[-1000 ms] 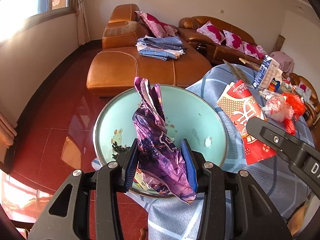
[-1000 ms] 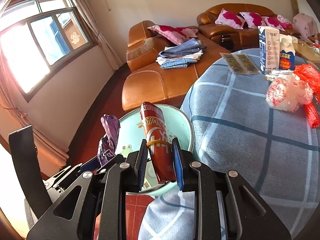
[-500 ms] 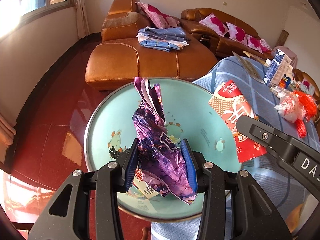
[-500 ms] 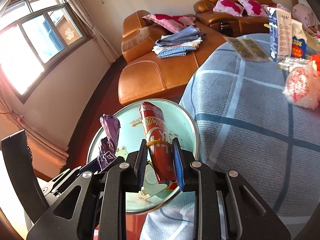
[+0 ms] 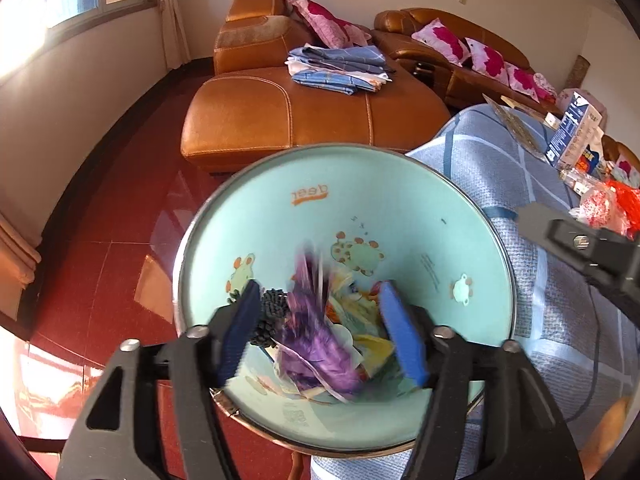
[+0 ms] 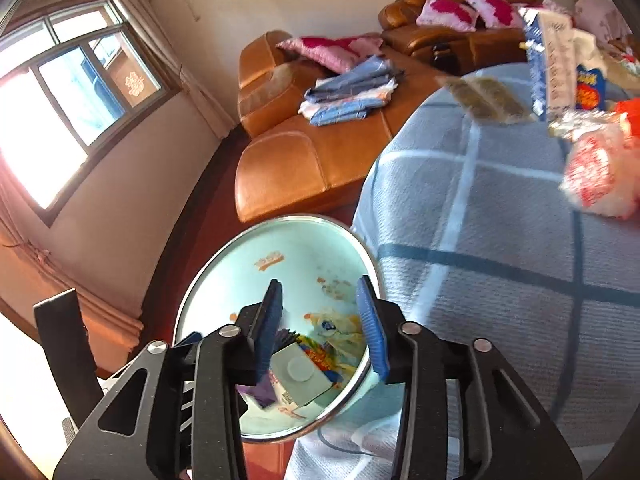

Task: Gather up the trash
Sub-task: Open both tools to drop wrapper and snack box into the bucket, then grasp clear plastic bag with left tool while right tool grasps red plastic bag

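The left gripper (image 5: 320,332) is held over the light green trash bin (image 5: 400,216). Its jaws have just been opened, and nothing is gripped. The purple wrapper (image 5: 316,344) is seen blurred between the blue pads, down among the trash inside the bin. The right gripper (image 6: 322,322) is held over the same bin (image 6: 224,280), beside the table with the blue checked cloth (image 6: 500,240). Its jaws have just been opened too, and nothing is held. A white box (image 6: 298,372) is seen in the bin below.
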### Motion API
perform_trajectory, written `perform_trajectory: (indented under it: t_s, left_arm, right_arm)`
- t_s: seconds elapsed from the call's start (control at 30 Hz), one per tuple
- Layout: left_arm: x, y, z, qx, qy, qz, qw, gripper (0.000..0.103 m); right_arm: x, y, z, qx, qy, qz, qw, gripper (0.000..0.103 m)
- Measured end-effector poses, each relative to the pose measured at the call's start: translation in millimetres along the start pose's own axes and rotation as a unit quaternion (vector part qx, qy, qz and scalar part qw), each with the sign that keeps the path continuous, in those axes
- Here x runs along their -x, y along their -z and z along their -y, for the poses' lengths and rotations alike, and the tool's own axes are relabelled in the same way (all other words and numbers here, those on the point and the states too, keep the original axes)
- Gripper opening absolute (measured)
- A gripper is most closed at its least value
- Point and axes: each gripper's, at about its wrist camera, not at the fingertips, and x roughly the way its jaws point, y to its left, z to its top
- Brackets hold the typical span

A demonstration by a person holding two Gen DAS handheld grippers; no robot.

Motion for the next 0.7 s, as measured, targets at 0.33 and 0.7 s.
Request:
perform_trajectory:
  t_s: [0.33,0.7]
  left_arm:
    - [24.1,5.4,5.3,0.006,-0.036,0.016,0.9992,0.092]
    - [59.0,15.5,42.5,-0.020,-0.018,0.036,0.9990,0.097]
  right_arm:
    - [50.6,3.1,16.0,0.003,0.037,0.063,0.997,0.064]
    - [94.0,16.2,58.9,-0.037,0.070,0.092,0.993,0.068]
